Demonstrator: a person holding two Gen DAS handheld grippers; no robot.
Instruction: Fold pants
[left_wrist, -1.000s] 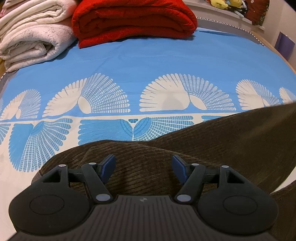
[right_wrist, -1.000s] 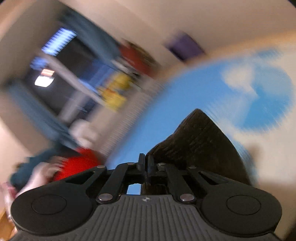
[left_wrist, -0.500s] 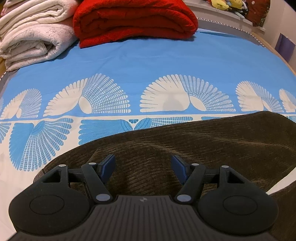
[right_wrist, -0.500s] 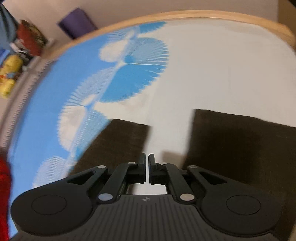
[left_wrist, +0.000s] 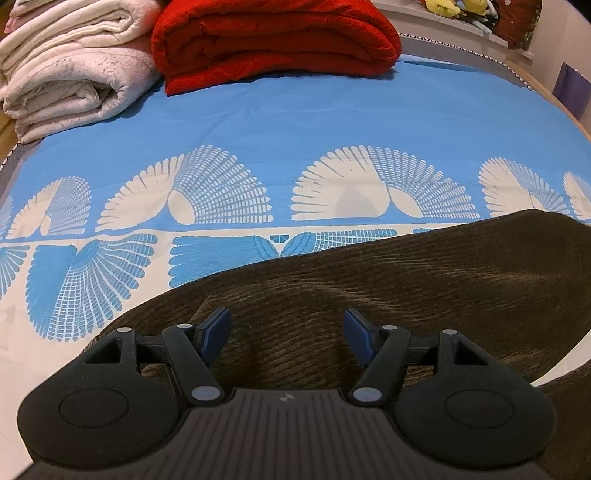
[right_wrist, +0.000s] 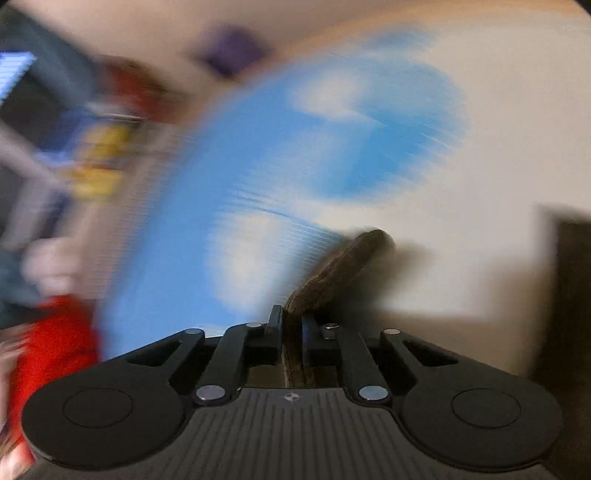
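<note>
Brown corduroy pants (left_wrist: 424, 295) spread on the patterned bedsheet (left_wrist: 258, 122) — one end pinched for folding

The right gripper (right_wrist: 291, 325) has just closed on a fabric edge (right_wrist: 340, 266) to carry it over; the left gripper (left_wrist: 286, 332) hovers spread above the cloth — gripping nothing

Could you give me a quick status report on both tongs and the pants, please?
Left tongs open, poised over brown pants, gripping nothing. Right tongs have just closed, pinching a fold of pants. Red blanket and white blankets stacked well clear.

Bedspread (left_wrist: 295, 122) lies open; folded blankets (left_wrist: 273, 37) (far edge) block.
</note>
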